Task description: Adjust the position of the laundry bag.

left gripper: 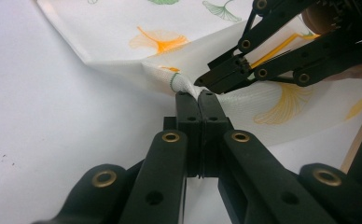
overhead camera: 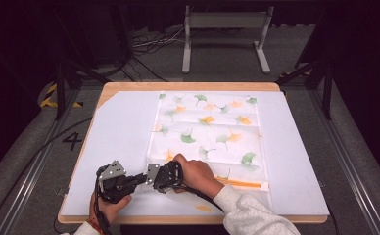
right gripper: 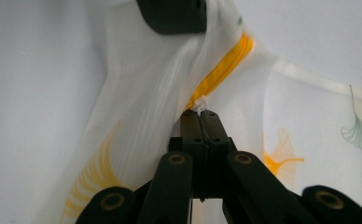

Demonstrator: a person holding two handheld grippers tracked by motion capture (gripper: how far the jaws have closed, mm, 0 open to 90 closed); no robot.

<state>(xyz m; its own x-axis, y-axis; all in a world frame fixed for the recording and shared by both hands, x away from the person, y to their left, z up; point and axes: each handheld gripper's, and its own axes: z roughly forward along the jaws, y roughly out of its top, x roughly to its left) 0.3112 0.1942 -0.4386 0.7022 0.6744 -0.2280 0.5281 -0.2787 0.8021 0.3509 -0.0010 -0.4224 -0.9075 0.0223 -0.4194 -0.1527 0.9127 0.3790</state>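
Both sets of jaws are pinched shut: the left gripper [left gripper: 198, 95] on the mesh corner of the pouch [overhead camera: 207, 132], the right gripper [right gripper: 200, 114] on its white zipper pull [right gripper: 198, 103]. Lying centre-frame on the tabletop [overhead camera: 114, 132], the pouch looks light, limp and slippery; hold hem and pull, not open mesh.

High view looking down over table [overhead camera: 119, 127], gripper views close, sharing bag [left gripper: 123, 28] corner

light: bright even on table, dark surround | shadows: soft | blur: right gripper view near cloth
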